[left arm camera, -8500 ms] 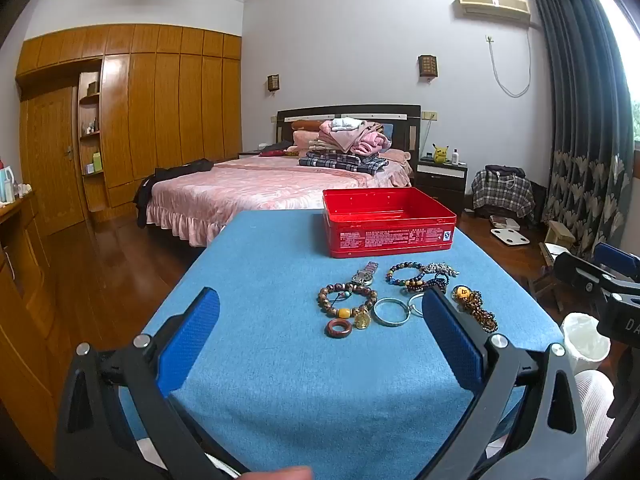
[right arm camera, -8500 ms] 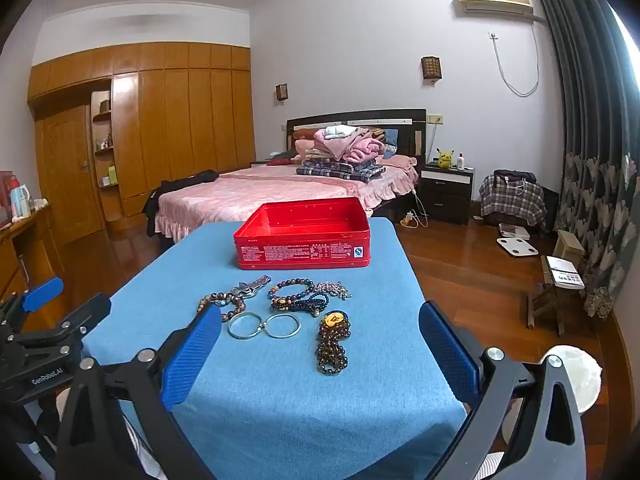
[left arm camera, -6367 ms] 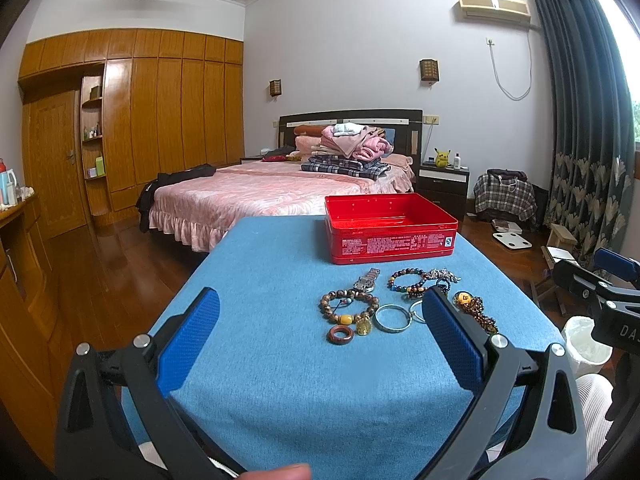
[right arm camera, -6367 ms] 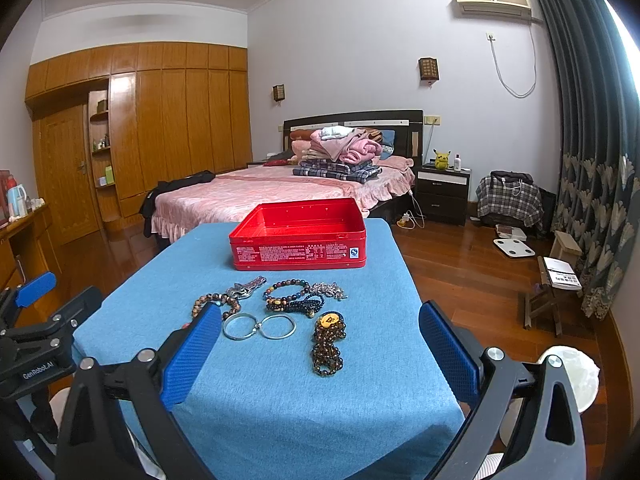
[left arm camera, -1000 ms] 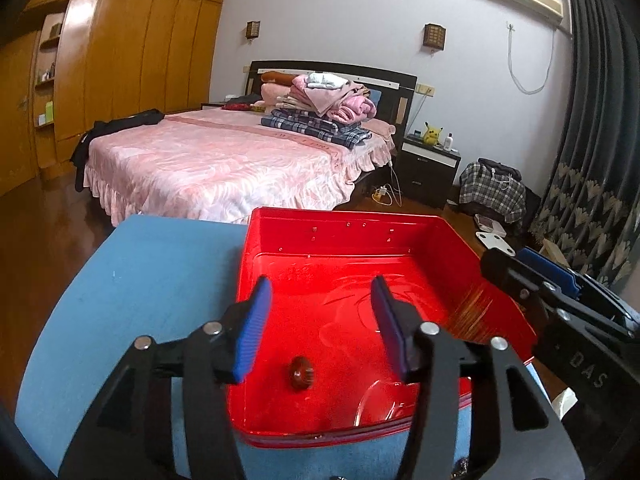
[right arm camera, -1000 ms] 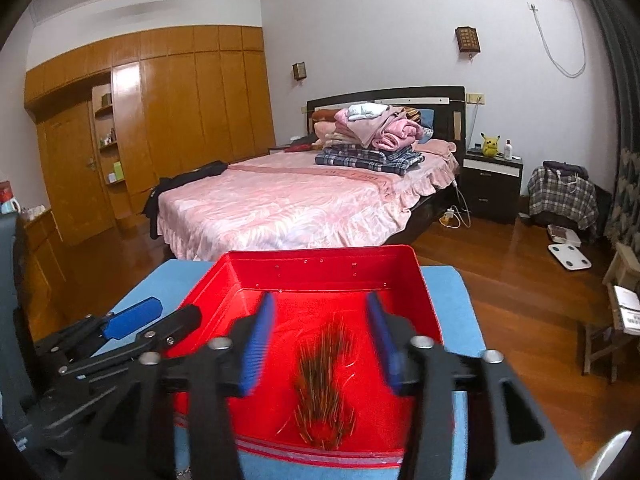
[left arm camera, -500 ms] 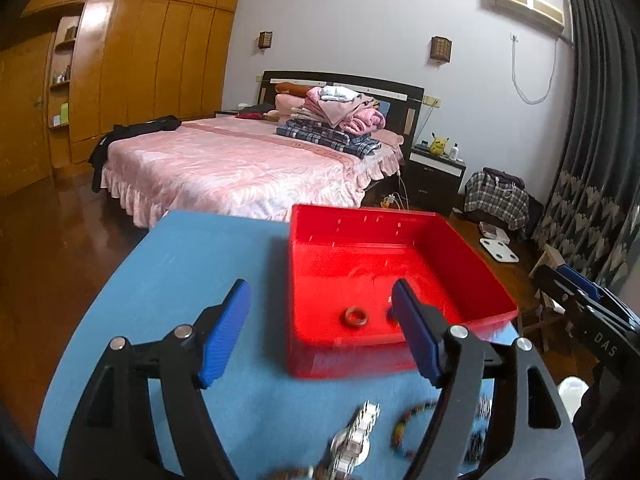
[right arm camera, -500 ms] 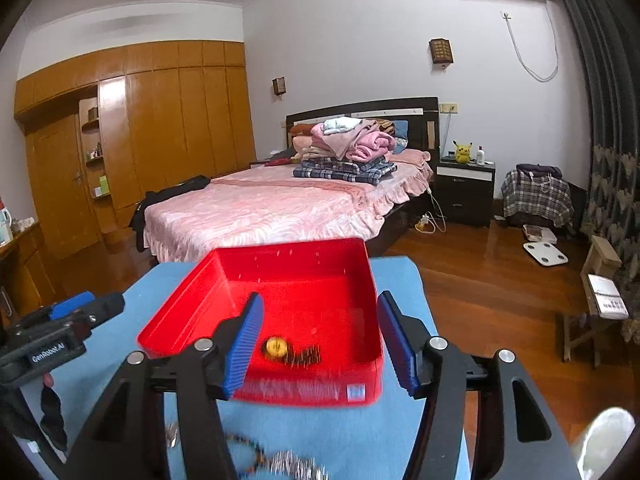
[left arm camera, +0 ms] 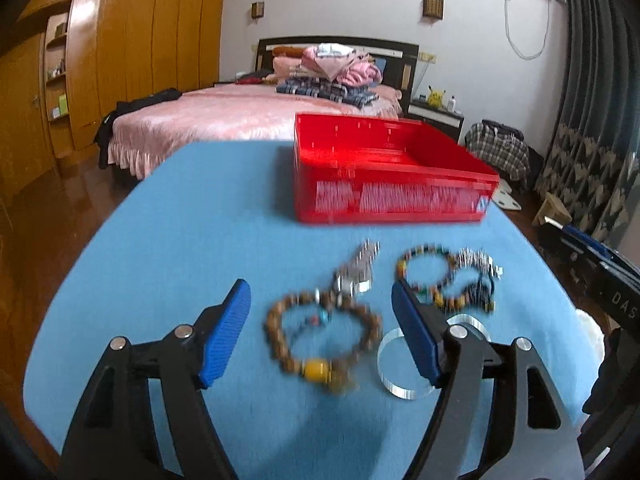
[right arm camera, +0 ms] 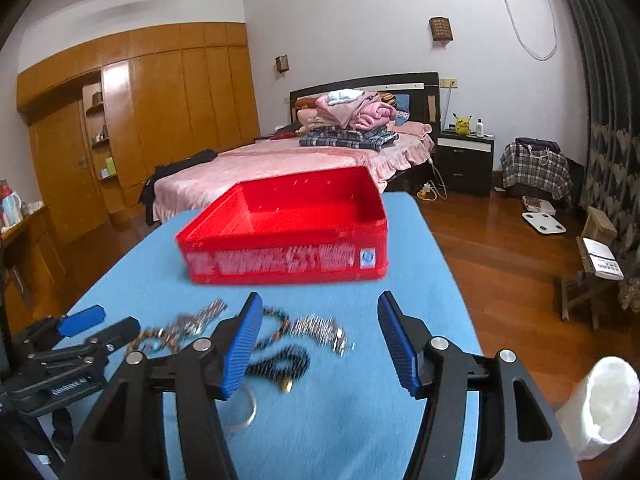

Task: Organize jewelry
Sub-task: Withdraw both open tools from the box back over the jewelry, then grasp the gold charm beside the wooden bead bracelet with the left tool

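My left gripper (left arm camera: 320, 334) is open and empty, low over the blue tablecloth (left arm camera: 180, 240). A brown bead bracelet (left arm camera: 276, 336) with a yellow bead lies on the cloth between its fingers, untouched. Beyond it lie a silver watch (left arm camera: 358, 270), a multicoloured bead bracelet (left arm camera: 436, 280) and a clear bangle (left arm camera: 390, 378). The red tin (left arm camera: 392, 184) stands further back, its inside hidden from here. My right gripper (right arm camera: 320, 342) is open and empty too. A silver chain bracelet (right arm camera: 322, 330) and a dark bead string (right arm camera: 284, 360) lie on the cloth just ahead of its left finger.
The table's right edge drops to a wooden floor, with a white bin (right arm camera: 600, 400) beside it. A pink bed (right arm camera: 280, 164) stands behind the table. The left gripper (right arm camera: 80, 332) shows at the lower left of the right wrist view. Bare cloth lies left of the jewelry.
Both grippers have pulled back from above the red tin and sunk toward the jewelry on the cloth. Their jaws stand wider than a second ago.
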